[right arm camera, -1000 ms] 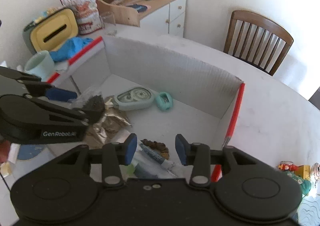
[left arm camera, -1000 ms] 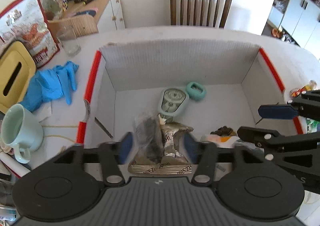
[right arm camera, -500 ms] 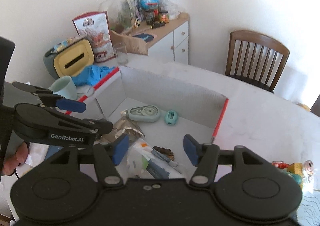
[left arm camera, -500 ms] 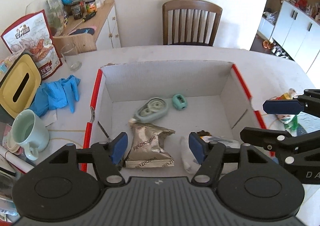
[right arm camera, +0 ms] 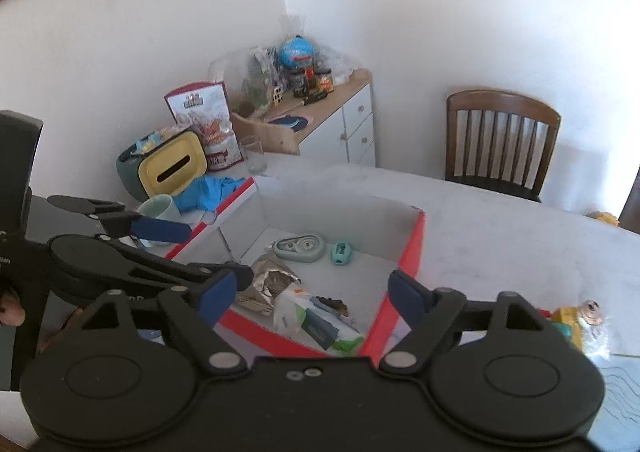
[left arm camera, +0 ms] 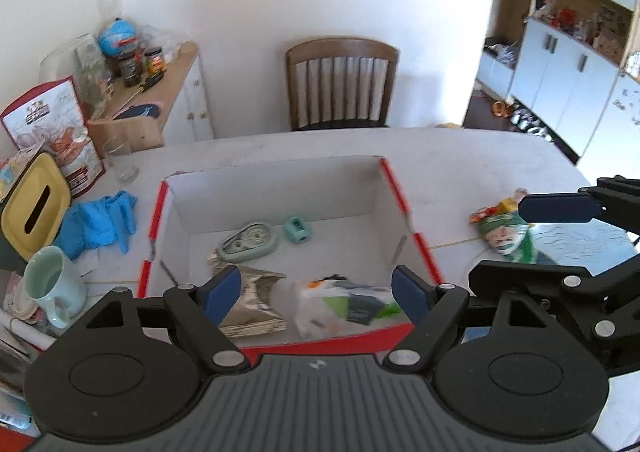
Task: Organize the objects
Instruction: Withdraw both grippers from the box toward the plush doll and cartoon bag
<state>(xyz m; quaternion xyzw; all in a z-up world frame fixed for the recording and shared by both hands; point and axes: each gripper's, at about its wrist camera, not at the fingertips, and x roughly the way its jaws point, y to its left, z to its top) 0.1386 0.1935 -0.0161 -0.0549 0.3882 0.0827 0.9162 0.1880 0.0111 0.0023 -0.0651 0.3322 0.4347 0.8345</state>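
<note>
Left gripper (left arm camera: 316,288): my fingers stand wide, they have just been opening, and nothing is between them. They hang above the near part of the box.
Right gripper (right arm camera: 310,288): its fingers are also wide, they have just been opening too, and they hold nothing.
Box (left arm camera: 276,188): a white cardboard box with red edges stands on the tabletop (left arm camera: 460,156). It is the place where the things go, as I judge it.
Already inside: a silver foil pouch (left arm camera: 256,300), a clear plastic packet (left arm camera: 340,300) with green and orange print, a mint tape dispenser (left arm camera: 250,240) and a small teal piece (left arm camera: 297,229).
Not yet inside: a colourful toy bundle (left arm camera: 502,230) lies on the tabletop to the right of the box, well apart from it. Blue gloves (left arm camera: 98,222) and a mint mug (left arm camera: 52,288) are at the left.
Risk one: the two grippers are near each other over the box. If I swing both at once, they can knock together.
Risk two: the near wall of the box is just under my fingers. A low pass can catch the red edge and drag the box, because cardboard is light.
Risk three: the toy bundle looks loose and wrapped in film. A grip on the film only may slip or let parts fall out.
Risk four: the mug is close to the left edge of the box. A wide left reach can tip it.
</note>
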